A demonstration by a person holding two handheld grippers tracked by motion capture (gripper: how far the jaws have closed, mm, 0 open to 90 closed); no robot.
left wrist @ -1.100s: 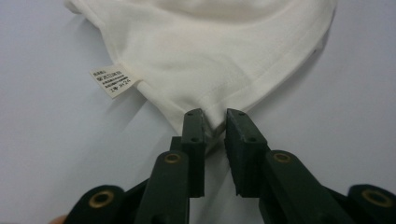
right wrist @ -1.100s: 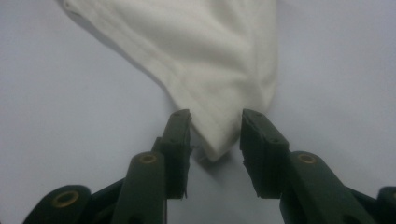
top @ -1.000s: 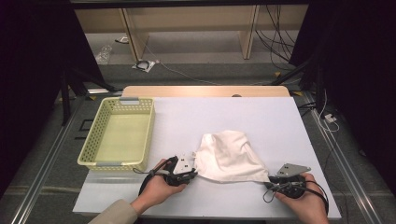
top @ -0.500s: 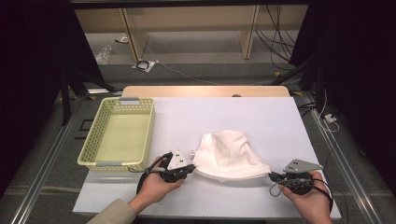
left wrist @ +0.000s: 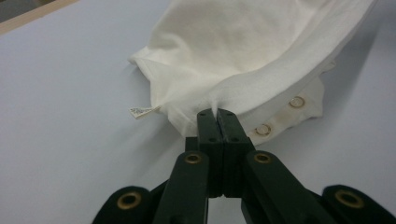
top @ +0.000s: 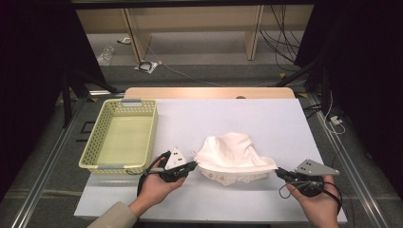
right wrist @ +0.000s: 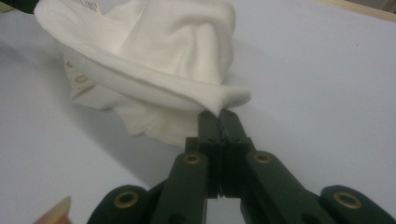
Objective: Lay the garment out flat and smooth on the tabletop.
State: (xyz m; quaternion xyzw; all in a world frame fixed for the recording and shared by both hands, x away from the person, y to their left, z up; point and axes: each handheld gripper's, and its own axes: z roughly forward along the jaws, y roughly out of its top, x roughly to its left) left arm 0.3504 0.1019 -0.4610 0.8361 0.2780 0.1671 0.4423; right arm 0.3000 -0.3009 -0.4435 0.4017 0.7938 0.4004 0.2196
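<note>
While the one white garment (top: 236, 157) lies bunched near the front middle of the white table (top: 223, 118), its near hem is pinched at two ends, probably so that it can be drawn out flat. The left gripper (top: 192, 165) is clamped on the left end, the right gripper (top: 278, 170) on the right. One yellow basket (top: 95, 156) is set at the left, apart from the cloth.
</note>
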